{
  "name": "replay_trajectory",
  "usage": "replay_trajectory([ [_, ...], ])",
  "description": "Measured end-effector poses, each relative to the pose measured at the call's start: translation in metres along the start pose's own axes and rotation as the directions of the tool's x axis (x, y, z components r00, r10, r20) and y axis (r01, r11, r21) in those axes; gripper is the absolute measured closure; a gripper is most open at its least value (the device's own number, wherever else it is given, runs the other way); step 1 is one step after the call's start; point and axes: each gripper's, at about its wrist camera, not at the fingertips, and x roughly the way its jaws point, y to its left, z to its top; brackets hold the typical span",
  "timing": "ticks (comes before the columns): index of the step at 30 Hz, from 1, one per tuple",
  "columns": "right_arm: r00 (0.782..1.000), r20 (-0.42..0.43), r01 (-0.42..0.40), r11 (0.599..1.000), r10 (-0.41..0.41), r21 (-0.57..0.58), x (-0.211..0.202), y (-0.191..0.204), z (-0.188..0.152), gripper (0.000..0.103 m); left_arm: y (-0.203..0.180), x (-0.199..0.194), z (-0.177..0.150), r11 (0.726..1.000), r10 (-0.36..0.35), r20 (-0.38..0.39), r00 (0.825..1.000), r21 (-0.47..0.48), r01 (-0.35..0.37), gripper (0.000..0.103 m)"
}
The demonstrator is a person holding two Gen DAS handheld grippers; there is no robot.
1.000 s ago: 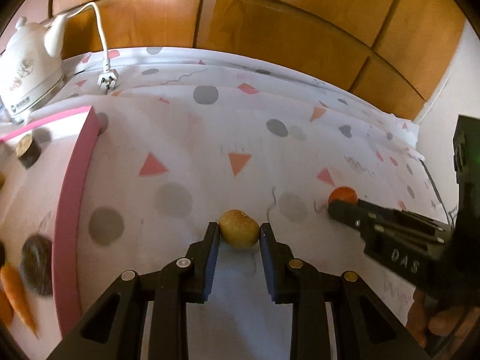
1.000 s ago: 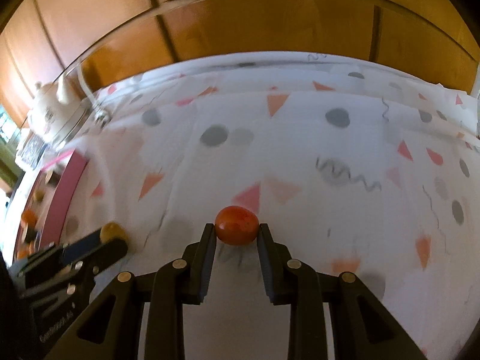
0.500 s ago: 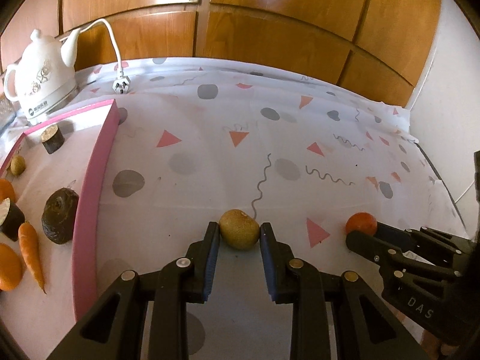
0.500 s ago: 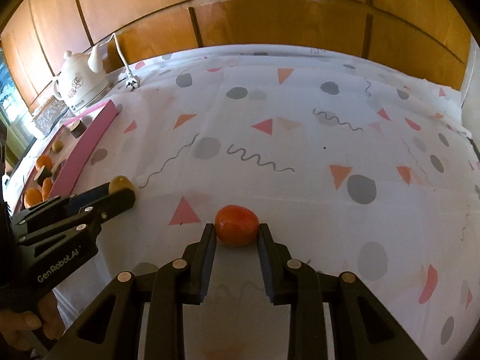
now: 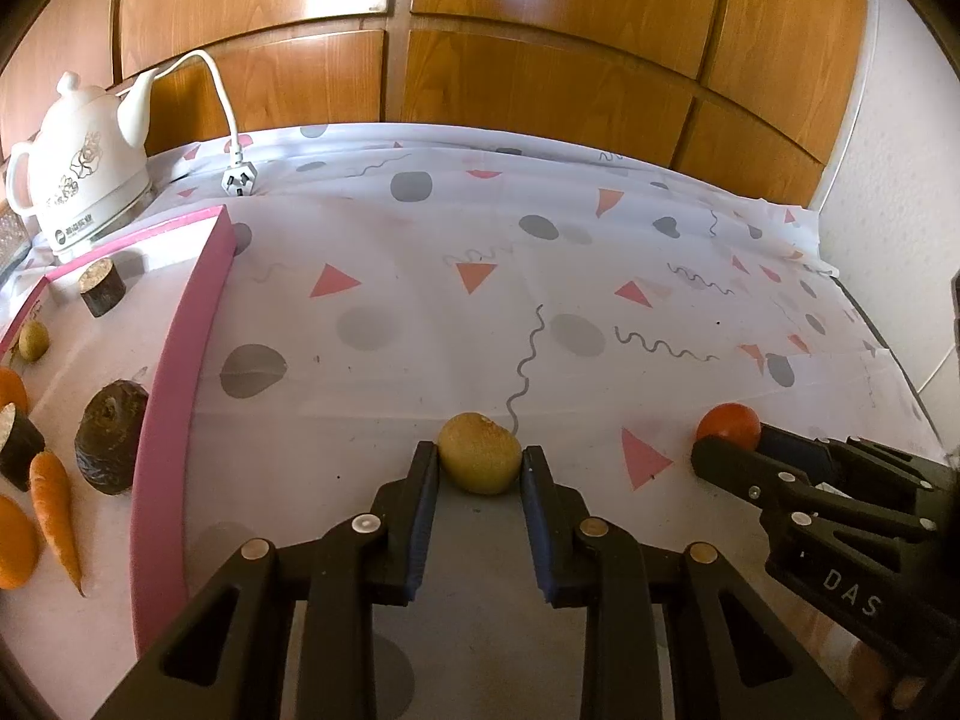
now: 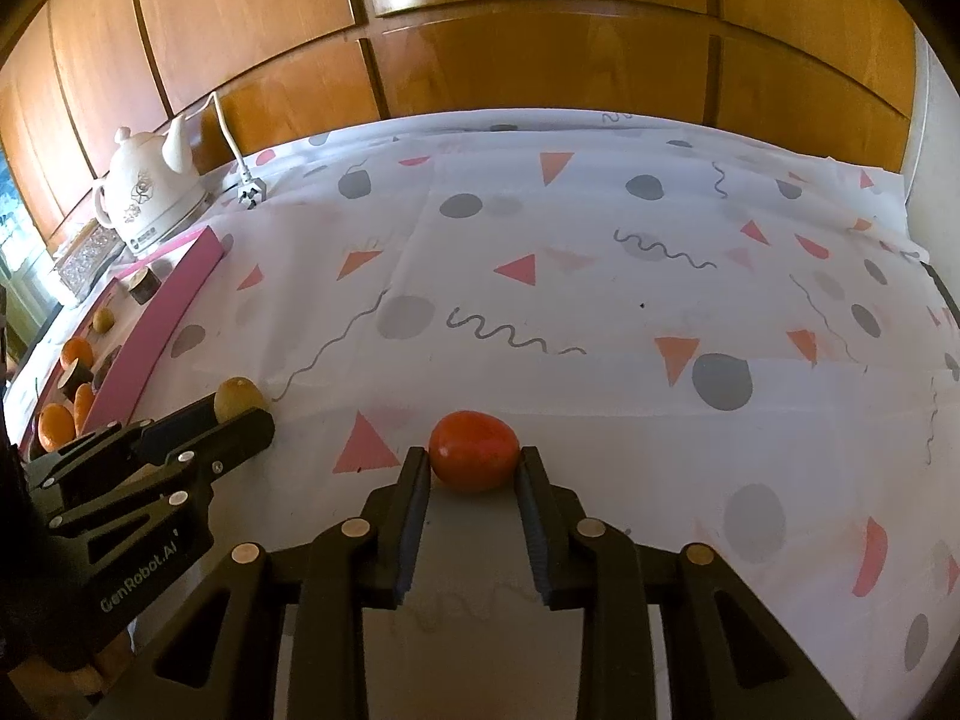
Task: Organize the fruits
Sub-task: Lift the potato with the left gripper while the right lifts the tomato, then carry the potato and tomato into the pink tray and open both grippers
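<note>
My left gripper (image 5: pixel 479 468) is shut on a brown-green kiwi (image 5: pixel 479 459), held above the patterned tablecloth. My right gripper (image 6: pixel 474 468) is shut on a red tomato (image 6: pixel 474 450), also above the cloth. In the left wrist view the right gripper and its tomato (image 5: pixel 728 425) show at the right. In the right wrist view the left gripper with the kiwi (image 6: pixel 239 397) shows at the left. A pink-rimmed tray (image 5: pixel 174 384) lies at the left with carrots (image 5: pixel 55 507), oranges (image 5: pixel 12 540), a small kiwi (image 5: pixel 33 341) and dark pieces (image 5: pixel 111 444).
A white electric kettle (image 5: pixel 78 180) with cord and plug (image 5: pixel 239 180) stands at the back left behind the tray. Wooden panels (image 5: pixel 540 60) close off the back. A white wall (image 5: pixel 900 210) bounds the right side. The cloth (image 5: pixel 450 312) spreads between tray and wall.
Both grippers have risen and pulled back from the cloth with their fruit still held; more of the table, tray and kettle has come into view.
</note>
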Motion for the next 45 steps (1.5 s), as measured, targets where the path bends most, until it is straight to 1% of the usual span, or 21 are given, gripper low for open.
replay_trajectory([
  [2,1.000,-0.001,-0.001,1.000,0.001,-0.002,0.001,0.002,0.001,0.068,0.000,0.000,0.000,1.000,0.000,0.001,1.000,0.000,0.000,0.075],
  [11,1.000,-0.003,0.018,1.000,-0.018,-0.024,0.010,0.011,0.012,0.067,0.000,0.001,-0.001,1.000,0.000,0.006,1.000,0.003,0.000,0.075],
  [12,1.000,0.003,0.022,0.999,-0.022,-0.027,0.011,0.012,0.013,0.068,0.000,0.001,-0.001,1.000,0.000,0.006,1.000,0.003,0.000,0.075],
  [14,0.999,0.005,0.033,0.999,-0.032,-0.032,0.012,0.013,0.013,0.074,0.000,0.001,-0.001,1.000,0.000,0.005,1.000,0.003,0.000,0.075],
  [18,0.998,0.022,0.053,0.997,-0.051,-0.058,0.013,0.017,0.009,0.074,0.000,0.001,-0.001,1.000,0.002,0.007,1.000,0.006,-0.002,0.075],
  [25,0.997,0.035,0.066,0.996,-0.064,-0.059,0.012,0.018,0.006,0.074,-0.002,-0.001,0.001,1.000,0.005,-0.009,1.000,0.015,-0.005,0.076],
  [28,0.997,0.032,0.068,0.996,-0.066,-0.061,0.012,0.019,0.007,0.074,0.002,-0.010,0.007,1.000,-0.005,-0.016,1.000,-0.005,0.005,0.076],
  [32,0.997,0.027,0.072,0.995,-0.070,-0.062,0.012,0.019,0.008,0.075,0.004,-0.034,0.018,1.000,-0.005,0.035,0.999,0.003,0.005,0.076],
  [35,0.997,0.025,0.074,0.995,-0.073,-0.059,0.011,0.020,0.008,0.075,0.009,-0.053,0.024,1.000,0.011,0.072,0.997,0.001,-0.011,0.076],
  [38,0.998,0.020,0.064,0.996,-0.063,-0.058,0.010,0.023,0.010,0.075,0.021,-0.069,0.027,0.999,0.029,0.091,0.995,-0.024,-0.027,0.075],
  [40,0.999,0.026,0.046,0.997,-0.045,-0.061,0.007,0.028,0.013,0.075,0.032,-0.077,0.028,0.998,0.057,0.098,0.994,-0.047,-0.052,0.075],
  [45,0.998,0.030,-0.045,0.995,0.048,-0.087,0.000,0.055,0.027,0.075,0.066,-0.096,0.019,0.988,0.118,0.100,0.988,-0.111,-0.107,0.075],
])
